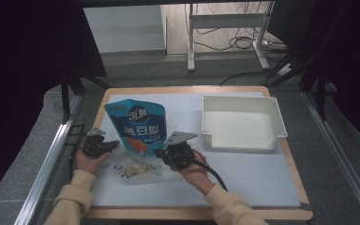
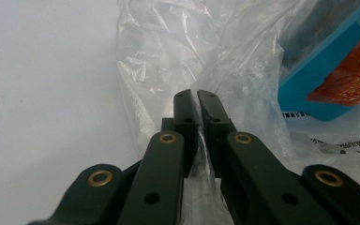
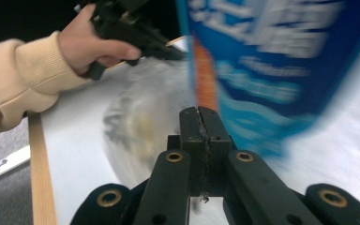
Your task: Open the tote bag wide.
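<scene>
Blue printed snack pouch [image 1: 138, 125] half out of clear plastic bag [image 1: 133, 169]; both jaws pinching film; white tray [image 1: 242, 123] unfilled.

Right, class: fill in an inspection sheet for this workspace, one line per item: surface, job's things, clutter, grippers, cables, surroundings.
Surface: pale mat on a wood-edged table.
Job's things: clear plastic bag lying flat; blue snack pouch upright at its far end.
Clutter: white tray, nothing seen inside.
Grippers: left gripper shut on the clear plastic bag; right gripper shut on a sliver of plastic film.
Cables: black cable trailing from the right gripper; more cables on the floor beyond.
Surroundings: metal rails either side, white frame legs behind.
</scene>
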Demonstrator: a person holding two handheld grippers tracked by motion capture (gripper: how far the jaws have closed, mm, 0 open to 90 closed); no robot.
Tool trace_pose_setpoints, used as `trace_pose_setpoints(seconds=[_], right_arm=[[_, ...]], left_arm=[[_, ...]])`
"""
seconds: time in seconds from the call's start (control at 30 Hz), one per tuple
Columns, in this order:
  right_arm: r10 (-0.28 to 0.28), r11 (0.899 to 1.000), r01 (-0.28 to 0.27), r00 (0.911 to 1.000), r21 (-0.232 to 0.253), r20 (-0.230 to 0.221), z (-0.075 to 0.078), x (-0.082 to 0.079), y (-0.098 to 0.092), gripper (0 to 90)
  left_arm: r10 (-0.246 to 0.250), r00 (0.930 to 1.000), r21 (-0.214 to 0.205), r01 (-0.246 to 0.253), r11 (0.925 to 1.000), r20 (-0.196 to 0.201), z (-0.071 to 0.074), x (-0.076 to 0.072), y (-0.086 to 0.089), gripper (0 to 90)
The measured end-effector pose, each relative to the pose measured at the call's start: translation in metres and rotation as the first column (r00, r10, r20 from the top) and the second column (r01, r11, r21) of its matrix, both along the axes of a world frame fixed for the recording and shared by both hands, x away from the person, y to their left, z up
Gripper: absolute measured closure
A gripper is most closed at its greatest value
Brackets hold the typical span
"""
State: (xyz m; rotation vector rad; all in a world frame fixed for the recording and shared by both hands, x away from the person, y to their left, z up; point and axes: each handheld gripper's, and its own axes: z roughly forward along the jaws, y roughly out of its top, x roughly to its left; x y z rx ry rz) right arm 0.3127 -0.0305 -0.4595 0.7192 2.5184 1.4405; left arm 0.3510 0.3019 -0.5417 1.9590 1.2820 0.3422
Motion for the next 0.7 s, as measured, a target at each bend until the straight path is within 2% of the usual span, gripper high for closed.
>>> trace_pose_setpoints(seconds=[0.03,0.07,0.13,0.17,0.27,0.3,0.37,0.43,0.47,0.5,0.53,0.57,0.63,0.7], right_arm=[[0.0,1.0,0.0,1.0,0.0,0.0,0.0,0.0,0.0,88.6],[-0.039,0.999,0.039,0.9992,-0.004,0.007,0.006,0.005,-0.016,88.5],[-0.059,0.998,0.059,0.9983,0.0,0.004,0.008,0.008,-0.023,88.5],[-0.091,0.996,0.091,0.9959,0.0,-0.006,0.01,0.018,-0.033,88.5],[-0.145,0.989,0.144,0.9892,-0.018,-0.024,0.005,0.035,-0.038,88.5],[-0.145,0.989,0.144,0.9892,-0.018,-0.024,0.005,0.035,-0.038,88.5],[-0.191,0.981,0.189,0.9809,-0.049,-0.039,-0.007,0.051,-0.033,88.5],[-0.224,0.972,0.221,0.9737,-0.075,-0.04,-0.018,0.06,-0.029,88.2],[-0.237,0.97,0.232,0.9698,-0.077,-0.057,-0.024,0.065,-0.027,88.1],[-0.237,0.97,0.232,0.9698,-0.077,-0.057,-0.024,0.065,-0.027,88.1],[-0.248,0.967,0.242,0.9663,-0.085,-0.069,-0.03,0.069,-0.025,88.1],[-0.279,0.957,0.27,0.9579,-0.107,-0.069,-0.044,0.075,-0.021,88.1],[-0.298,0.95,0.288,0.9518,-0.121,-0.072,-0.052,0.077,-0.02,88.1],[-0.32,0.939,0.31,0.9458,-0.147,-0.053,-0.058,0.078,-0.019,88.1]], left_arm=[[0.0,1.0,0.0,0.0,1.0,0.0,0.0,0.0,0.0,88.1],[0.0,1.0,0.001,0.0,1.0,0.0,0.0,0.0,0.0,88.1],[0.0,1.0,0.001,0.0,1.0,0.0,0.0,0.0,-0.001,88.1],[0.002,1.0,-0.002,-0.001,1.0,0.001,0.001,0.0,-0.001,88.1],[0.001,1.0,0.0,-0.001,1.0,0.002,0.001,0.001,-0.001,88.1],[0.001,1.0,0.0,-0.001,1.0,0.002,0.001,0.001,-0.001,88.1],[0.0,1.0,0.001,0.0,1.0,0.0,0.0,0.001,-0.001,88.1],[0.0,1.0,0.0,0.0,1.0,0.0,0.0,0.001,-0.001,88.1],[-0.001,1.0,-0.004,0.001,1.0,0.001,0.0,0.001,0.0,88.1],[-0.001,1.0,-0.004,0.001,1.0,0.001,0.0,0.001,0.0,88.1],[0.0,1.0,-0.006,0.0,1.0,0.001,-0.001,0.001,0.0,88.1],[0.001,1.0,-0.007,-0.001,1.0,0.001,-0.001,0.001,0.0,88.1],[0.001,1.0,-0.005,-0.001,1.0,0.002,-0.001,0.001,0.001,88.1],[0.003,1.0,-0.005,-0.003,1.0,0.001,-0.001,0.001,0.001,88.1]])
